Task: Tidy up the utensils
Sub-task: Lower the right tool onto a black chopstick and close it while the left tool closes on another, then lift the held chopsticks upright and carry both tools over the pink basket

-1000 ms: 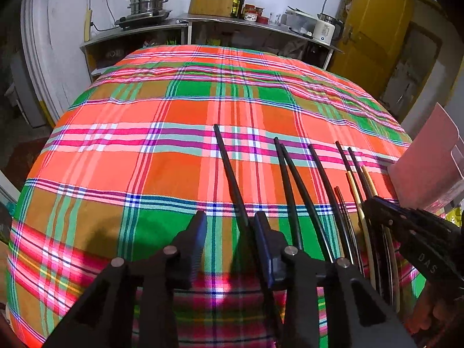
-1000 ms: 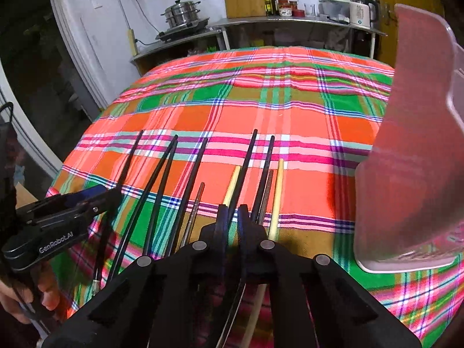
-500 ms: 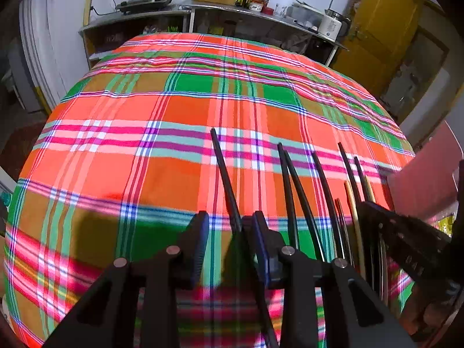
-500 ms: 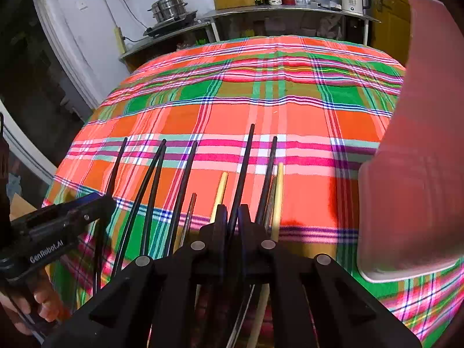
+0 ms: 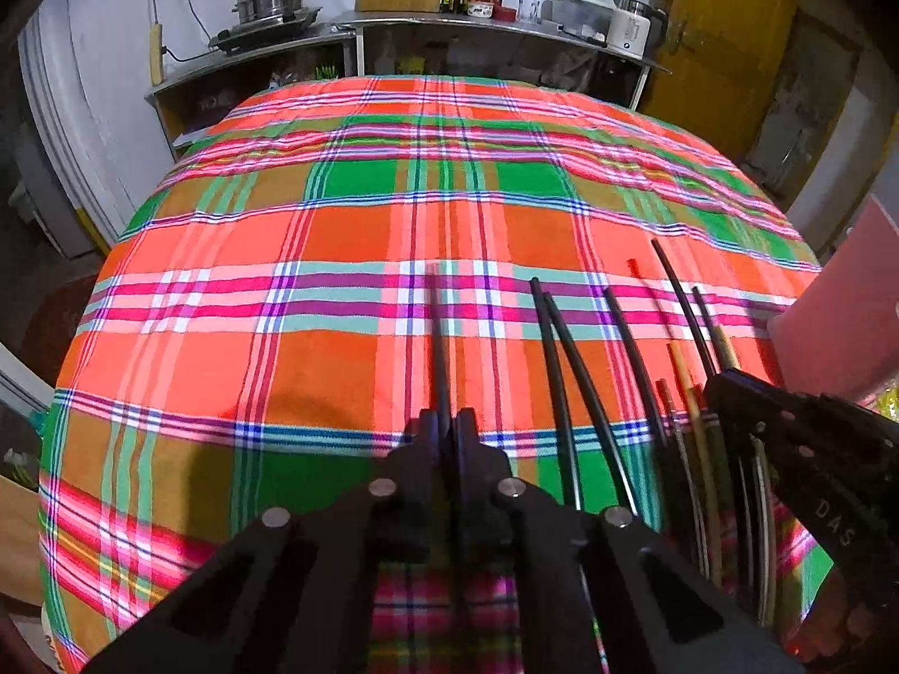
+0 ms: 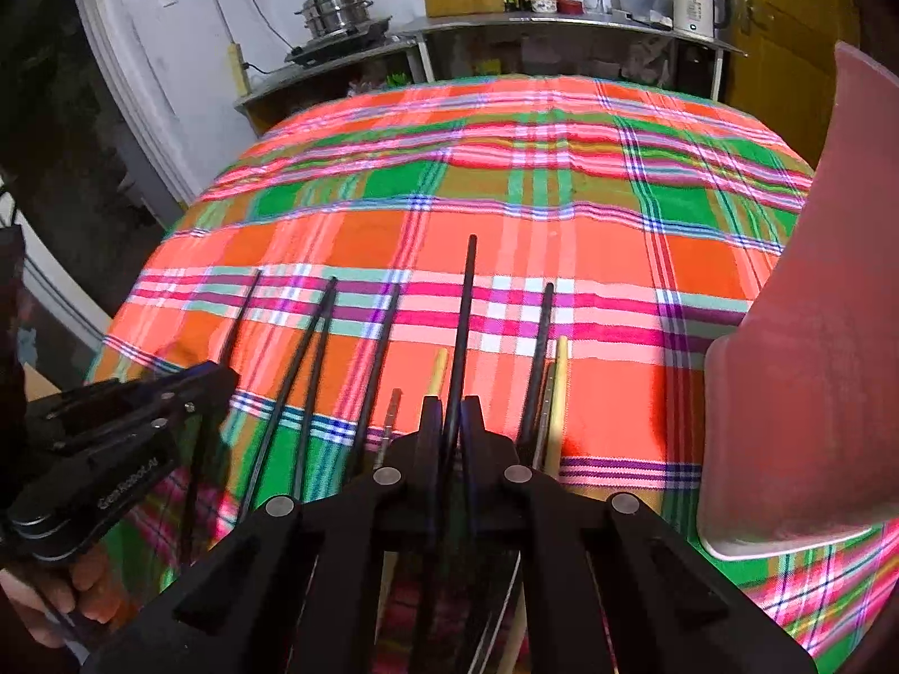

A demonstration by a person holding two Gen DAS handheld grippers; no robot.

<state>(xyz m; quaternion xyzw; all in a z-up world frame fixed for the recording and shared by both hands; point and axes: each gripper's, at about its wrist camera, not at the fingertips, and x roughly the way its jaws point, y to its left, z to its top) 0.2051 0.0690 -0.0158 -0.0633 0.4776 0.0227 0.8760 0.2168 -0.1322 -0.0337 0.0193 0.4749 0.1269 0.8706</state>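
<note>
Black, slender chopstick [image 5: 437, 348]: clamped between the pads of your left gripper [image 5: 444, 435], whose jaws have just been closing and now pinch it fully; its tip points away across the cloth. A second long black chopstick [image 6: 464, 326]: pinched in your right gripper [image 6: 452, 421], jaws all but closed on it.

Loose black chopsticks [image 5: 567, 387]: lying side by side on the cloth between your two grippers, tips fanned away from you. Pale wooden chopsticks [image 6: 558, 387]: among them, just beside the right gripper.

Plaid tablecloth in orange, green and pink [image 5: 337, 236]: covers the whole table under all of the above.

Translucent pink plastic holder [image 6: 814, 337]: standing upright on the cloth, at the right of the chopstick row.

Steel stacked pot [image 6: 335, 8] and white electric kettle [image 6: 697, 8]: on the counter behind the table.
</note>
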